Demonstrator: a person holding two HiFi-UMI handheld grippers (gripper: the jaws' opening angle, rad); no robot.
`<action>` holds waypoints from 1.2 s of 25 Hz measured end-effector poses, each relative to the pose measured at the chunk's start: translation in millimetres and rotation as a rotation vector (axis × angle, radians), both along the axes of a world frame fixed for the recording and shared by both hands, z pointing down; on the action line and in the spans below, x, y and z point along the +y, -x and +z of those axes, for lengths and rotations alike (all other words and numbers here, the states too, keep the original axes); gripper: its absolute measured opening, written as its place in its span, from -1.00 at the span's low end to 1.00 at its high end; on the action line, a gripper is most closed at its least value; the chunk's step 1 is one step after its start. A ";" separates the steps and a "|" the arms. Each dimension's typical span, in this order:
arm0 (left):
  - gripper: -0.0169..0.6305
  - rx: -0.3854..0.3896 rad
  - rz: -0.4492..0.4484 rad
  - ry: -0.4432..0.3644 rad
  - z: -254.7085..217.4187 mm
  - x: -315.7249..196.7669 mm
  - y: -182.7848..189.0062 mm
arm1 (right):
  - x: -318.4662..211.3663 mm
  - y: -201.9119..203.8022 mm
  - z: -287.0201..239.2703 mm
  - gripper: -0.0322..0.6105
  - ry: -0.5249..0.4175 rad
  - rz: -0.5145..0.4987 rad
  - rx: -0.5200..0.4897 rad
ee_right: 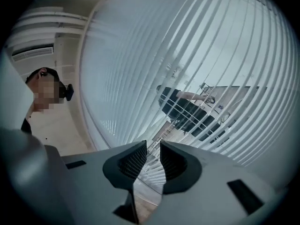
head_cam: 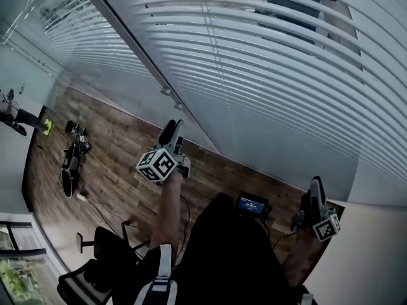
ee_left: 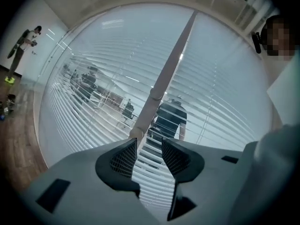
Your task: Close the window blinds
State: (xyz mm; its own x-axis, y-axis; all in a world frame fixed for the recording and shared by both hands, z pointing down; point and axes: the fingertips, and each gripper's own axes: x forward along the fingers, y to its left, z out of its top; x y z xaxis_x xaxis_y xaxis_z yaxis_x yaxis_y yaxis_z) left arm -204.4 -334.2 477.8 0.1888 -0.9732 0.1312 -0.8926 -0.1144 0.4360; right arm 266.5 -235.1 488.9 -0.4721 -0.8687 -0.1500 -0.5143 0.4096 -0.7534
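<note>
The blinds (head_cam: 267, 75) cover the window, slats tilted open so the outside shows through. Facing them, the left gripper (ee_left: 149, 149) has its jaws apart and empty, near the bar (ee_left: 164, 78) that divides the blinds. The right gripper (ee_right: 153, 156), further right, also has its jaws apart and empty.

- The blinds (head_cam: 267, 62) are hung ahead, across the top and right of the head view.
- A mullion (head_cam: 137, 49) is set between 2 blind sections and runs down toward the floor (head_cam: 127, 157).
- The left gripper (head_cam: 170, 131) is held near the mullion's lower end, with the right gripper (head_cam: 316, 189) well apart at lower right.
- A screen (head_cam: 252, 203) is placed low between the 2 grippers.
- A chair (head_cam: 95, 265) is stood at lower left, with gear (head_cam: 71, 154) laid on the floor beyond it.
- A person (head_cam: 13, 114) is seen at far left.
</note>
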 end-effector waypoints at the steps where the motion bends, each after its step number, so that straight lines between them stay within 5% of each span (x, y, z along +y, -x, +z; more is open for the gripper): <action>1: -0.44 -0.012 -0.006 -0.001 1.4 -2.5 1.3 | -5.2 -2.5 5.1 -0.67 -0.003 -0.009 0.000; 10: -0.42 -0.080 -0.027 0.002 16.6 -27.4 16.3 | -14.4 8.4 -1.9 -0.67 -0.080 0.002 -0.005; 22: -0.42 -0.062 0.056 0.029 35.2 -51.0 14.1 | -14.0 58.9 -29.9 -0.67 -0.074 0.008 0.018; 30: -0.53 -0.196 0.074 0.019 14.5 -50.7 4.1 | -12.7 61.5 -51.5 -0.67 -0.058 0.028 0.056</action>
